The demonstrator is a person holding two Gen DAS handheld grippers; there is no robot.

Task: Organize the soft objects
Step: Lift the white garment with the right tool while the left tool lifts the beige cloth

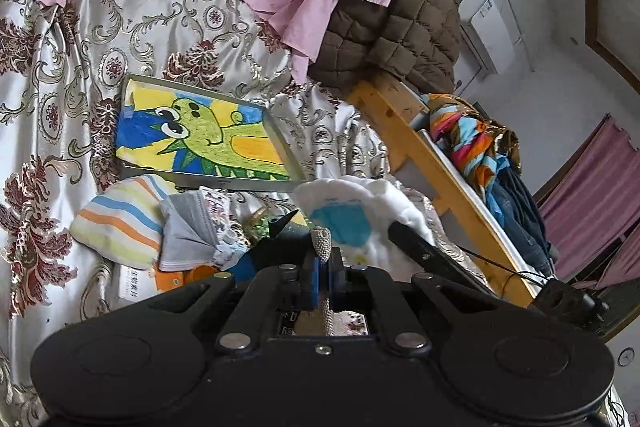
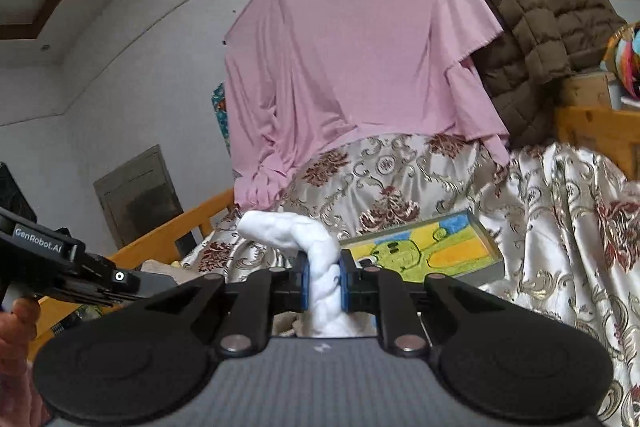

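White fleecy cloth (image 2: pixel 316 259) is pinched between the blue pads of the right gripper (image 2: pixel 323 281); a bunched fold of it rises above the fingertips and curls over to the left, and more hangs below the jaws. In the left wrist view the same cloth (image 1: pixel 372 203) shows as a fluffy white piece with a light blue patch, lying just ahead and to the right of the left gripper (image 1: pixel 322 247), with one black finger of the right gripper resting across it.

The left gripper's jaws are pressed together on a thin strip of silvery mesh (image 1: pixel 322 237), whose rounded end pokes up between the blue pads while the rest runs down behind them. What the strip belongs to cannot be told.

To the left of that gripper lie a pastel striped folded cloth (image 1: pixel 120 223) and a grey-edged folded cloth (image 1: pixel 188 227), side by side and touching, on a floral satin bedspread (image 1: pixel 60 67). Just behind them rests a framed drawing of a green dinosaur (image 1: pixel 200 135). A pink sheet (image 2: pixel 352 55) hangs over the far end, a brown quilted jacket (image 1: pixel 400 27) beside it. A wooden bed rail (image 1: pixel 420 147) runs along the right, colourful clothes (image 1: pixel 472 147) piled beyond it. In the right wrist view, a person's hand (image 2: pixel 18 319) grips the handle of the left gripper at the left edge.
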